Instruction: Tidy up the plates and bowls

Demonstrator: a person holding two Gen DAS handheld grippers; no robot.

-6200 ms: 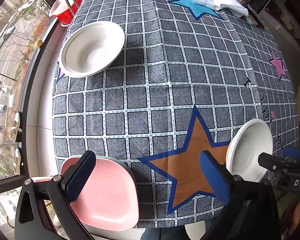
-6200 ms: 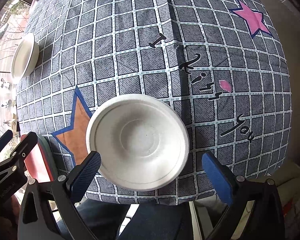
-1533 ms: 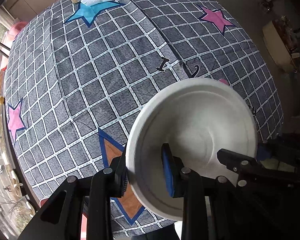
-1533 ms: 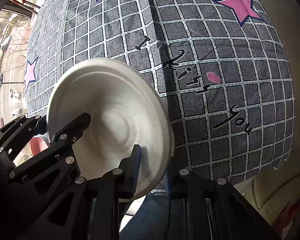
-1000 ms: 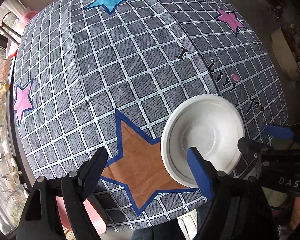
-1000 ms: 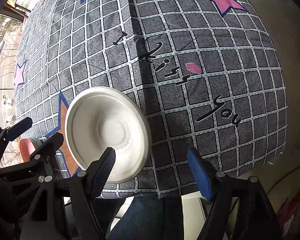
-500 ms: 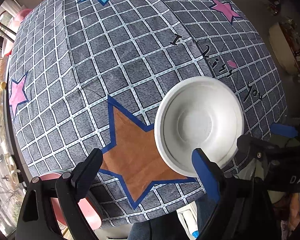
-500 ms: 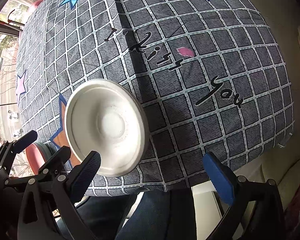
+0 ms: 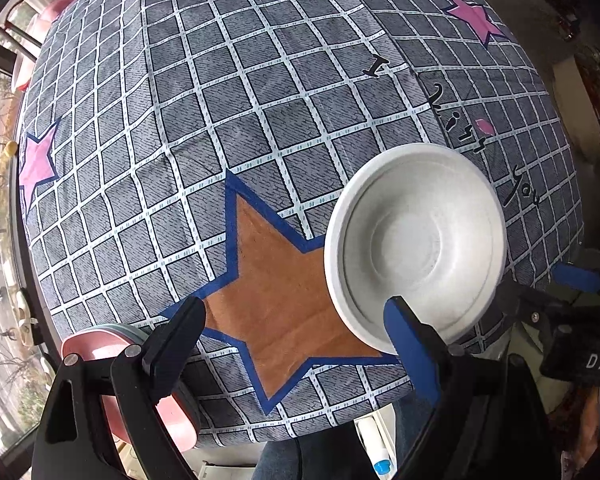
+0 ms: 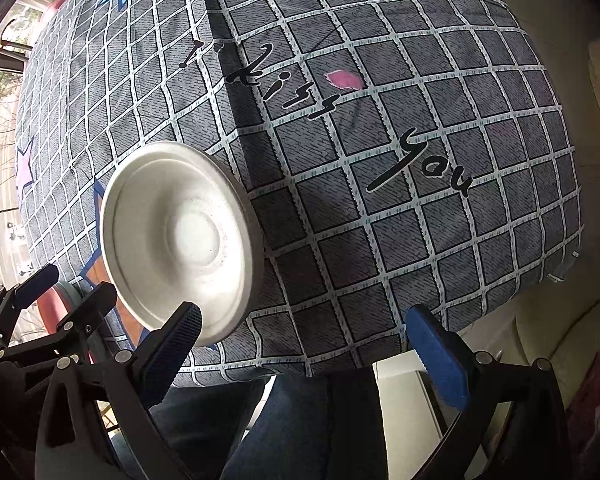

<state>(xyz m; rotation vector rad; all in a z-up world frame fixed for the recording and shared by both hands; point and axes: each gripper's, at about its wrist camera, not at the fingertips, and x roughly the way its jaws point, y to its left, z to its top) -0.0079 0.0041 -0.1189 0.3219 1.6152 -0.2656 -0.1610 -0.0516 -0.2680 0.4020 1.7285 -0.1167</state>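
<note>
A white bowl [image 9: 416, 256] sits upright on the checked tablecloth [image 9: 220, 128] near the front edge, right of the brown star [image 9: 284, 288]. It also shows in the right wrist view [image 10: 180, 248]. My left gripper [image 9: 300, 332] is open and empty, hovering over the brown star, its right finger just in front of the bowl's rim. My right gripper [image 10: 304, 340] is open and empty, at the table's front edge to the right of the bowl. A pink plate [image 9: 100, 352] on a grey one lies at the front left corner, partly hidden by my left finger.
A pink star [image 9: 36, 160] marks the left side of the cloth and another [image 9: 472, 16] the far right. A pink basin [image 9: 52, 12] stands beyond the far left edge. A person's legs in jeans [image 10: 292, 428] are below the front edge.
Earlier both grippers were shut on the white bowl and held it up. They have opened and let it go; it now rests on the cloth and both grippers have drawn back slightly.
</note>
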